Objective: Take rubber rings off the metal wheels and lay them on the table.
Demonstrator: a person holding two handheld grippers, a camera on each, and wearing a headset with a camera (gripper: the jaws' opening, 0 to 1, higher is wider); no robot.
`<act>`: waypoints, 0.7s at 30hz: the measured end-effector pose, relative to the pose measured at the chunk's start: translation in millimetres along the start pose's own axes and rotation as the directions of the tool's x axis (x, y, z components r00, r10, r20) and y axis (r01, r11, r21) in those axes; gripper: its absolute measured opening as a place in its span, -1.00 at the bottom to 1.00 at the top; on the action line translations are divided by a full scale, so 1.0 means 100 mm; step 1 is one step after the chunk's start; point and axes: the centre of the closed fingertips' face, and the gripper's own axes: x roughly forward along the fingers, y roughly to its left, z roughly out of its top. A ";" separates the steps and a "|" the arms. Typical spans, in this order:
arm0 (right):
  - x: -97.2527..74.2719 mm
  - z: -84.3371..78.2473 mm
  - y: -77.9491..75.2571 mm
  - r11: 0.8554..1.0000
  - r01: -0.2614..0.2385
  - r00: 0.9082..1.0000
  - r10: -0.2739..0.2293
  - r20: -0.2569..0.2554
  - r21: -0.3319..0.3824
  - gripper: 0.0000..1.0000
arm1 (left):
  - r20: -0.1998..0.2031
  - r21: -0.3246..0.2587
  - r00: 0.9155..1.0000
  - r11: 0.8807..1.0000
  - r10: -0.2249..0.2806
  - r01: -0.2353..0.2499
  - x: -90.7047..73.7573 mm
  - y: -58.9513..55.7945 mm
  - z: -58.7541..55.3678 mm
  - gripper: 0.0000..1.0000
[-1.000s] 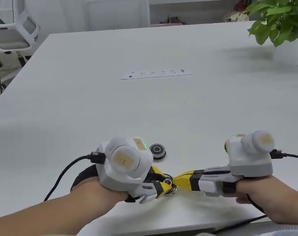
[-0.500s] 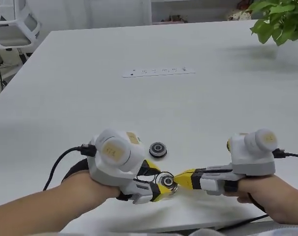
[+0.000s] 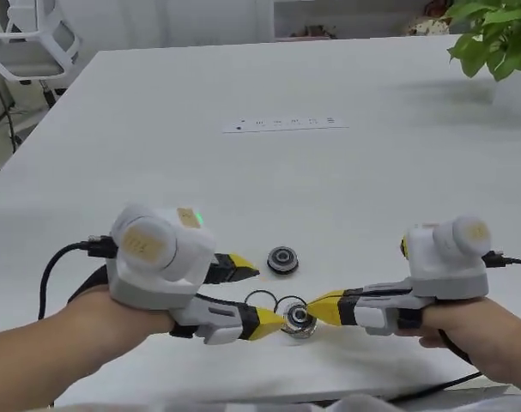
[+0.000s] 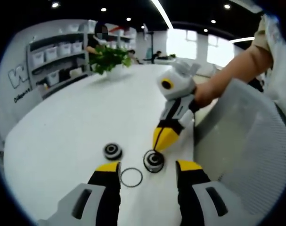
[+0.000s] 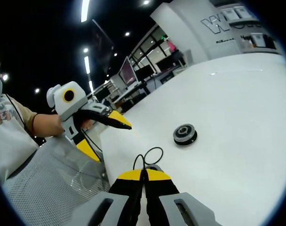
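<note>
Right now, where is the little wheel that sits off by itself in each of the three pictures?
Head view: lone wheel at lower centre, beyond the loose rubber ring.
Left gripper view: lower left of centre, up-left of the ring.
Right gripper view: right of centre, right of the ring.
Shared landmark: that ring.

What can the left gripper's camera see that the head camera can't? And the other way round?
The left gripper view takes in wall shelves with white boxes, ceiling lights and a mesh chair back. The head view takes in a socket strip and a white chair. Shared: the plant, the loose rubber ring, the far wheel lying apart, and the near wheel at the tip of the shut right gripper.
</note>
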 end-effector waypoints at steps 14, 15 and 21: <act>0.10 0.22 0.07 0.999 -0.026 0.999 0.025 -0.022 -0.041 -1.00 | 0.033 -0.053 0.997 0.997 0.063 -0.062 -0.31 0.20 -0.05 0.20; 0.11 0.23 0.04 0.998 -0.027 0.999 0.026 -0.026 -0.048 -1.00 | 0.032 -0.056 0.997 0.996 0.068 -0.066 -0.34 0.22 -0.06 0.21; 0.19 0.29 0.04 0.997 -0.031 0.998 0.028 -0.049 -0.064 -1.00 | 0.032 -0.077 0.995 0.993 0.094 -0.091 -0.44 0.30 -0.12 0.26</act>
